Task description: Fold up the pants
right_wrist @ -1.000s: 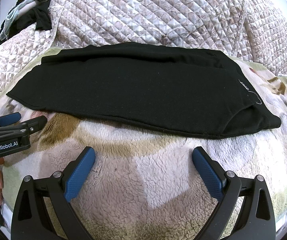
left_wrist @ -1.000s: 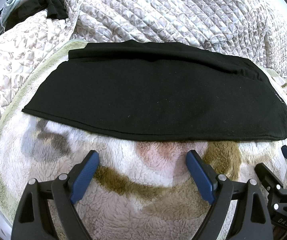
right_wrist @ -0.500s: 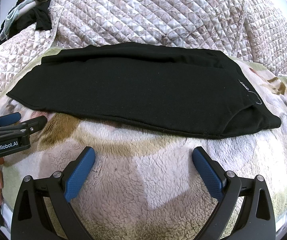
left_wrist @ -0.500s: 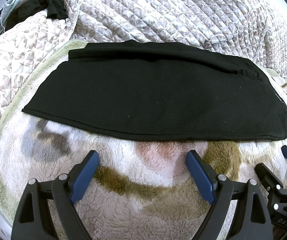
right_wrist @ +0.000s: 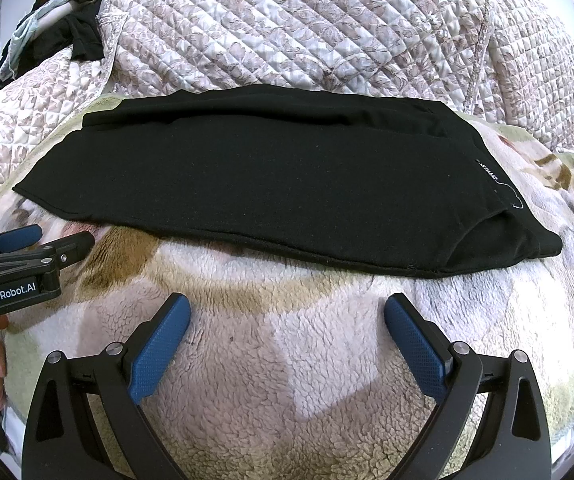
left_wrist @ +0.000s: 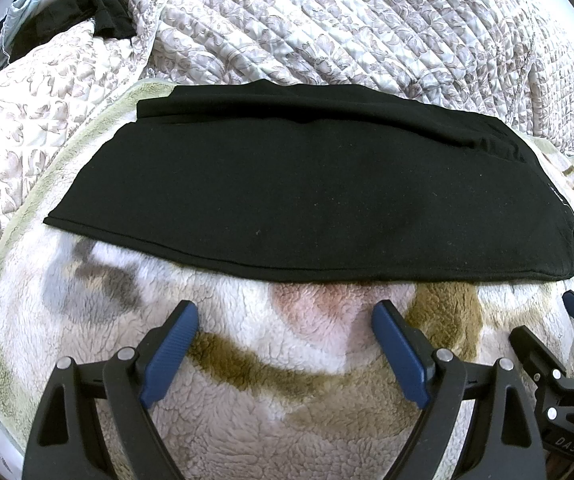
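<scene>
We hold the left tool (left_wrist: 285, 316) and right tool (right_wrist: 287, 312) wide apart, gripping nothing, over the fleece blanket (right_wrist: 287, 360), the black pants (left_wrist: 287, 184) lying flat toward twelve o'clock.

A home bedroom. A fleece blanket (left_wrist: 247, 384) covers the bed, with a quilted floral bedspread (left_wrist: 327, 24) bunched just behind it. Loose clothes (right_wrist: 67, 40) lie beyond the bedspread's left end.

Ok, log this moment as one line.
left hand-held gripper open, empty | right hand-held gripper open, empty | black fabric pants flat lengthwise on fleece blanket | both short of pants
</scene>
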